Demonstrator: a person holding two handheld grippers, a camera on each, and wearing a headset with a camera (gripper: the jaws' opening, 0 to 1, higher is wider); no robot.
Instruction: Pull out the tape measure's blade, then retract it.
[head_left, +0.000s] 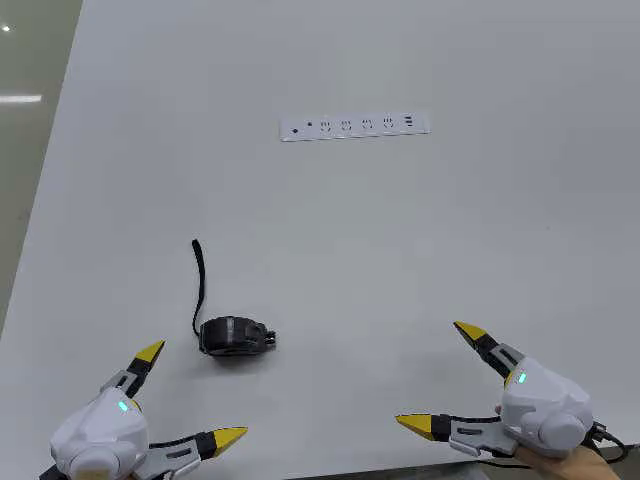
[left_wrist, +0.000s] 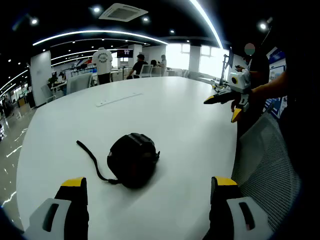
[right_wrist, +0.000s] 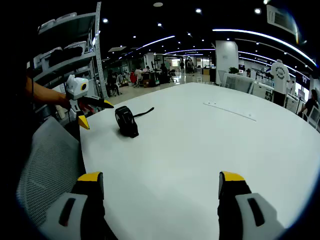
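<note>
Tape measure (head_left: 235, 337), black and compact, lies on the white table (head_left: 420, 250) in the lower left of the head view. Its blade is fully wound in, and its wrist strap (head_left: 199, 280) trails from the case's left end toward the top of the frame. The left gripper (head_left: 190, 393) sits just below and left of the case, jaws spread wide and holding nothing. In the left gripper view the case lies centred between the two yellow tips, close ahead. The right gripper (head_left: 440, 378), likewise wide open and empty, hangs at the lower right, well apart from the case. The case's long axis runs roughly left to right across the head view. A small projection at its right end is probably the blade hook, though it is too small to confirm. The left gripper is therefore the nearer one for steadying the body, and the hook end appears to face the right gripper. A power strip (head_left: 355, 126) lies across the upper centre, clear of the work.
</note>
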